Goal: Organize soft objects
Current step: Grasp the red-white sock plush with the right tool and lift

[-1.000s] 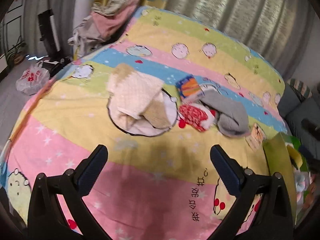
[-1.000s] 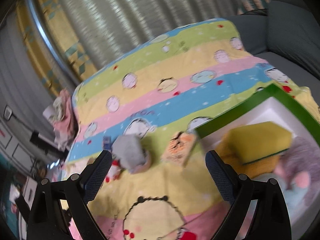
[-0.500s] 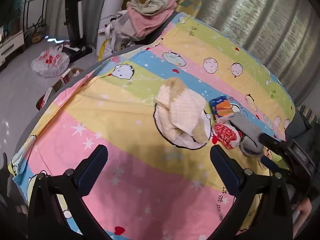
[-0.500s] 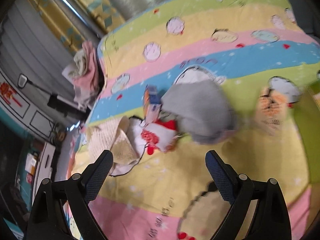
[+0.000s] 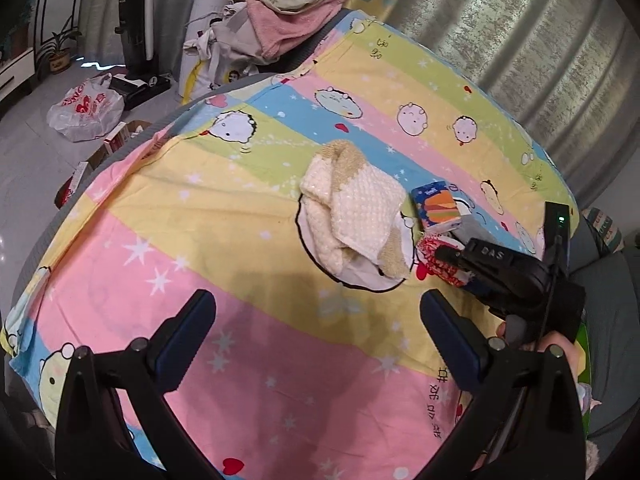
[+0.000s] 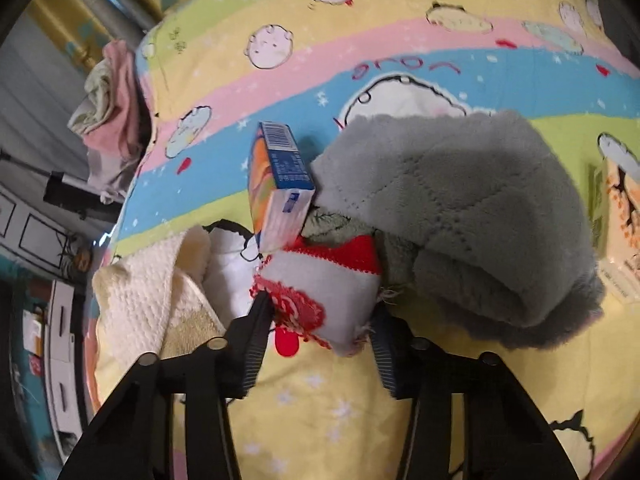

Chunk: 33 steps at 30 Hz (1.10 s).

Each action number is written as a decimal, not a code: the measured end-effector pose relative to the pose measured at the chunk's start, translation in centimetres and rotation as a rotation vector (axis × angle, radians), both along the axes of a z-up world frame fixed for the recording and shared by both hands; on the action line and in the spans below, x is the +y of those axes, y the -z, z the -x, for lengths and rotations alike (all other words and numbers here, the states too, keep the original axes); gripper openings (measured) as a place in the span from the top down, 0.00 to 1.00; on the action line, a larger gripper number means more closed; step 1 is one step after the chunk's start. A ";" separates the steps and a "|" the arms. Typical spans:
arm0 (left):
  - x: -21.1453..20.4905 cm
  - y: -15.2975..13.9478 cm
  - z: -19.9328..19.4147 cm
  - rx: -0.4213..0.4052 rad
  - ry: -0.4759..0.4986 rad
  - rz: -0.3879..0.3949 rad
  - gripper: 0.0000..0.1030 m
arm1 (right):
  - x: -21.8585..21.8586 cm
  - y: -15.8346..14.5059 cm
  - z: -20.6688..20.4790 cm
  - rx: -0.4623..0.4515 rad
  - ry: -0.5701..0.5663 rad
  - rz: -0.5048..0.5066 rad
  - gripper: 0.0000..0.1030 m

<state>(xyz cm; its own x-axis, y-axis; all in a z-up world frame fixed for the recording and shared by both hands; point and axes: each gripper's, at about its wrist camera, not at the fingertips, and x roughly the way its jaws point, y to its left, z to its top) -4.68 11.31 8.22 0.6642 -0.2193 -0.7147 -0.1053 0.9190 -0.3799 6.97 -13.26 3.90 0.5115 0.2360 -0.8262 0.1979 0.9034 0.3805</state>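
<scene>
A small red and white cloth pouch [image 6: 324, 296] lies on the striped bedsheet [image 6: 360, 400]. My right gripper [image 6: 320, 320] has its fingers on either side of the pouch, closed onto it. A grey plush cloth [image 6: 472, 216] lies right of the pouch, and a blue and orange tissue pack [image 6: 276, 184] leans behind it. A cream knitted cloth [image 5: 352, 216] lies left of them. My left gripper [image 5: 316, 332] is open and empty above the pink stripe. The right gripper [image 5: 444, 256] shows at the right of the left wrist view, over the pouch [image 5: 434, 264].
A pile of pink and beige clothes [image 5: 288, 12] sits at the bed's far corner. A plastic bag [image 5: 84, 108] and boxes lie on the floor at left. A flat orange-print packet [image 6: 620, 216] lies right of the grey cloth. A curtain hangs behind the bed.
My right gripper has moved left from the green box, down to the pouch, and narrowed around it. My left gripper has pulled back and left, staying open.
</scene>
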 end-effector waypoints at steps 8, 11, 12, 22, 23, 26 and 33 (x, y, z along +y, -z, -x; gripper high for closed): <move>-0.9 -0.1 0.0 0.002 0.018 -0.012 0.01 | -0.4 -3.8 6.2 -0.103 -0.116 -0.007 0.55; -1.7 0.0 0.2 0.002 0.046 0.006 0.01 | -0.8 -4.6 8.9 -0.095 -0.175 -0.035 0.55; -2.2 0.0 0.2 -0.003 0.059 -0.003 0.01 | -1.0 -4.7 9.8 -0.089 -0.186 -0.042 0.55; -8.3 1.0 0.8 0.019 0.246 0.003 0.02 | -3.3 -1.9 12.9 0.029 -0.190 -0.005 0.53; -8.9 1.1 0.9 0.021 0.273 0.019 0.02 | -3.5 -1.7 12.8 0.042 -0.183 0.011 0.51; -10.4 1.4 1.2 0.023 0.329 0.045 0.02 | -4.7 -1.6 13.0 0.049 -0.157 0.003 0.39; -13.2 2.7 1.1 0.062 0.387 0.057 0.06 | -8.3 -3.3 14.2 -0.043 -0.028 -0.071 0.26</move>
